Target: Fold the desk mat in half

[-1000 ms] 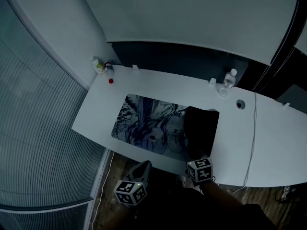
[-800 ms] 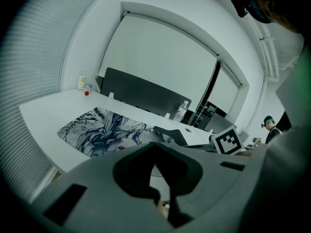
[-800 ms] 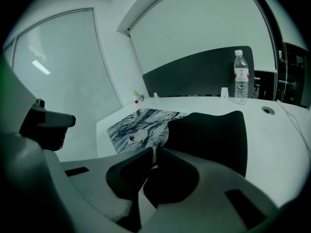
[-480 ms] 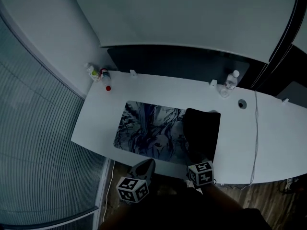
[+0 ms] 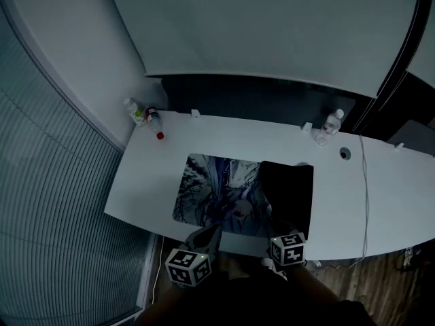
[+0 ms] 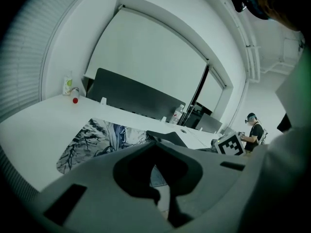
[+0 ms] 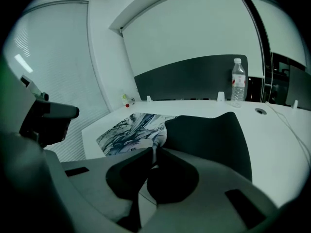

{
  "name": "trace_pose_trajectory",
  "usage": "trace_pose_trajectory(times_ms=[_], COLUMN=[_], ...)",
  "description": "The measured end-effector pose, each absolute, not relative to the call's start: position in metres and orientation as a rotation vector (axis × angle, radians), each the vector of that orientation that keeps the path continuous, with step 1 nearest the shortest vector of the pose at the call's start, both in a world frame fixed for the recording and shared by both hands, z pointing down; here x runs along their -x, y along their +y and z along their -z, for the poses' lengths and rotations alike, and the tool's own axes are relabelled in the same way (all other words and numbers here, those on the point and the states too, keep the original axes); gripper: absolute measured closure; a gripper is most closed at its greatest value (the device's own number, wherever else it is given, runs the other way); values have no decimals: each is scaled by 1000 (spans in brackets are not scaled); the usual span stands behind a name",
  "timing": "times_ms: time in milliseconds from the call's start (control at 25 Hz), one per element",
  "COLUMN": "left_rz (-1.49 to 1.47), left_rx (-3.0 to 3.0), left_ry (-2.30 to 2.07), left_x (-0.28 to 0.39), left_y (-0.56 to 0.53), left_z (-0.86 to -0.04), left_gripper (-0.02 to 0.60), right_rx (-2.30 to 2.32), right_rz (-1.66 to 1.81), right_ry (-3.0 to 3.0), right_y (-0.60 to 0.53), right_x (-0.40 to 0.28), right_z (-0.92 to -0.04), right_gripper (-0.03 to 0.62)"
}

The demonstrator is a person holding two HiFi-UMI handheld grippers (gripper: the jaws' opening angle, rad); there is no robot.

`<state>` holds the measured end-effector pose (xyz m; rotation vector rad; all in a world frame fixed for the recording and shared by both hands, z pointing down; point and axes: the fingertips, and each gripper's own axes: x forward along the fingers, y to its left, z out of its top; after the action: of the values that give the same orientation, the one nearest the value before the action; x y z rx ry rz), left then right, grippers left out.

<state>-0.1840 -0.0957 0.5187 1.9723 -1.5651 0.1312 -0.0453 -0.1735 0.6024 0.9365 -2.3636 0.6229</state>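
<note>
The desk mat (image 5: 217, 192) lies on the white desk (image 5: 149, 175), its printed artwork facing up. Its right part is turned over, so the black underside (image 5: 289, 189) shows as a raised flap. My right gripper (image 5: 279, 229) is at the desk's near edge, shut on the mat's near right corner. In the right gripper view the black flap (image 7: 209, 135) curls up from my right gripper (image 7: 154, 152). My left gripper (image 5: 206, 236) hangs just off the front edge below the mat, shut, with nothing in it. The left gripper (image 6: 154, 149) faces the print (image 6: 97, 137).
Small bottles (image 5: 139, 111) and a red cap (image 5: 160, 136) sit at the far left corner. A water bottle (image 5: 331, 123) stands at the back right near a cable hole (image 5: 345, 154). A cable (image 5: 367, 202) crosses the desk's right side. A person (image 6: 252, 132) stands far off.
The head view has shifted. The right gripper has carried the black flap slightly further left over the print. The left gripper stays by the front edge.
</note>
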Motion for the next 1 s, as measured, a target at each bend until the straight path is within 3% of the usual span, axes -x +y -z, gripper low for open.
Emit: trace_pose_trajectory(times_ms=[1000], left_rz=[-86], left_rx=[-1967], left_ry=[-1547], left_x=[257], left_y=[-69], left_z=[-524], left_gripper=[575], right_rx=[-976], right_rz=[-671], right_ry=[-2349], right_y=[-161], right_x=[119], right_z=[-591], right_gripper=[554])
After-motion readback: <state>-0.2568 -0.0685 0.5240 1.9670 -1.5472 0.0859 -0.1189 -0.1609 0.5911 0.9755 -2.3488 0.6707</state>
